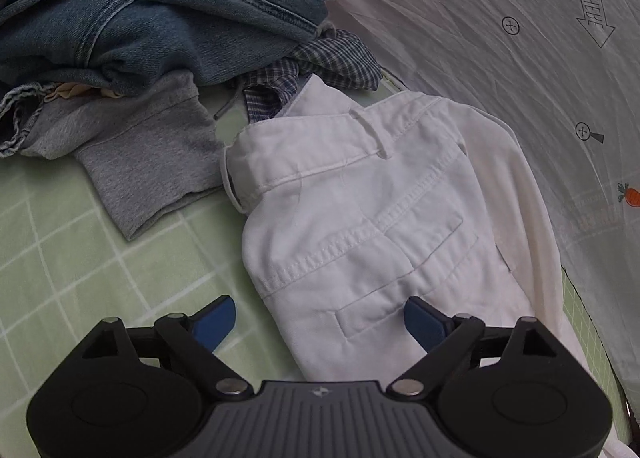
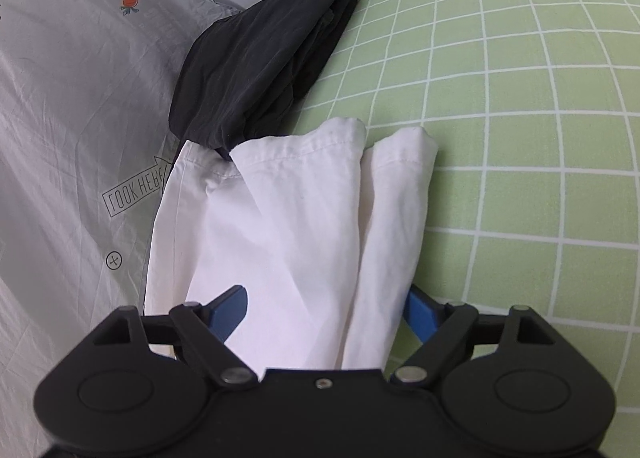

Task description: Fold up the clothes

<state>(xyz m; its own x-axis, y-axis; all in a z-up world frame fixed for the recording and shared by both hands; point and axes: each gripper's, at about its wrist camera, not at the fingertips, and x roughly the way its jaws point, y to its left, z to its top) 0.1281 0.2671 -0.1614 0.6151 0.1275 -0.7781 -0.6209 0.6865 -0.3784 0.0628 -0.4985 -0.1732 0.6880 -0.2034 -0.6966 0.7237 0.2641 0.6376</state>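
White trousers lie flat on a green checked sheet (image 1: 80,258). Their waist end (image 1: 360,218), with a belt loop and a back pocket, fills the left wrist view. My left gripper (image 1: 320,322) stands open just above that end; one blue fingertip (image 1: 216,318) is over the sheet and the other is over the cloth. The hems of the two legs (image 2: 288,218) show in the right wrist view. My right gripper (image 2: 326,310) is open, with the leg cloth lying loose between its fingers; the pads do not press on it.
A pile of blue jeans (image 1: 160,18), a grey garment (image 1: 148,162) and a checked shirt (image 1: 332,58) lie beyond the waistband. A pale printed quilt (image 1: 500,58) runs along one side. A folded black garment (image 2: 260,58) touches the hems. Green sheet (image 2: 520,138) stretches to the right.
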